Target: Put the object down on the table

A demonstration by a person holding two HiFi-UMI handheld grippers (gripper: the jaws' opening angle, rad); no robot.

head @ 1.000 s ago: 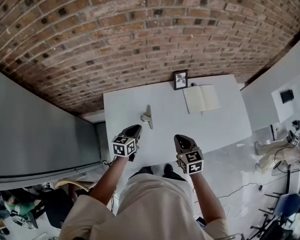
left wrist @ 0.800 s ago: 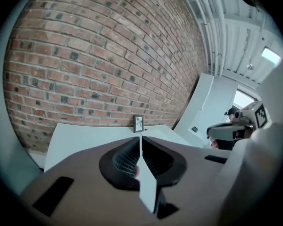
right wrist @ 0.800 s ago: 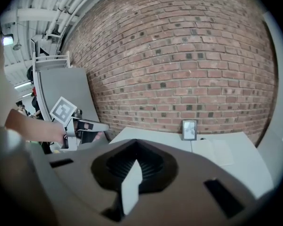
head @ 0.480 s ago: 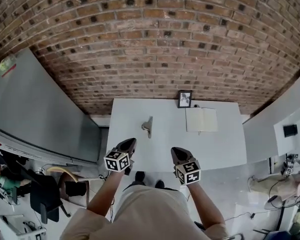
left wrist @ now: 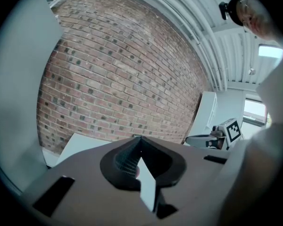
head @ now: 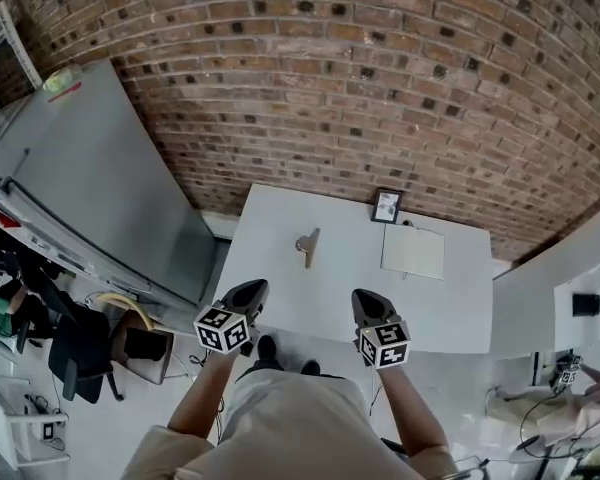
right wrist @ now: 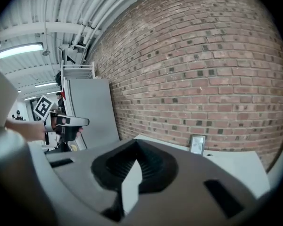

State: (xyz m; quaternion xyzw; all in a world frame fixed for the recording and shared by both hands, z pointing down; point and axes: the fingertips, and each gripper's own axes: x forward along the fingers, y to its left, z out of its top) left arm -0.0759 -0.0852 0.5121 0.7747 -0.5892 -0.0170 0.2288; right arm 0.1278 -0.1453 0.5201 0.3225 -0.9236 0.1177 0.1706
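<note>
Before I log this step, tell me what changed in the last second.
The left tool drew back from the grey object toward the table's near edge, and its jaws closed empty. The right tool is shut as well. The object, picture frame and notebook lie where they were.

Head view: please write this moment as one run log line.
object lies on table | left hand-held gripper shut, empty | right hand-held gripper shut, empty

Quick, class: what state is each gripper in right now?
Left gripper: closed, holding nothing.
Right gripper: closed, holding nothing.
</note>
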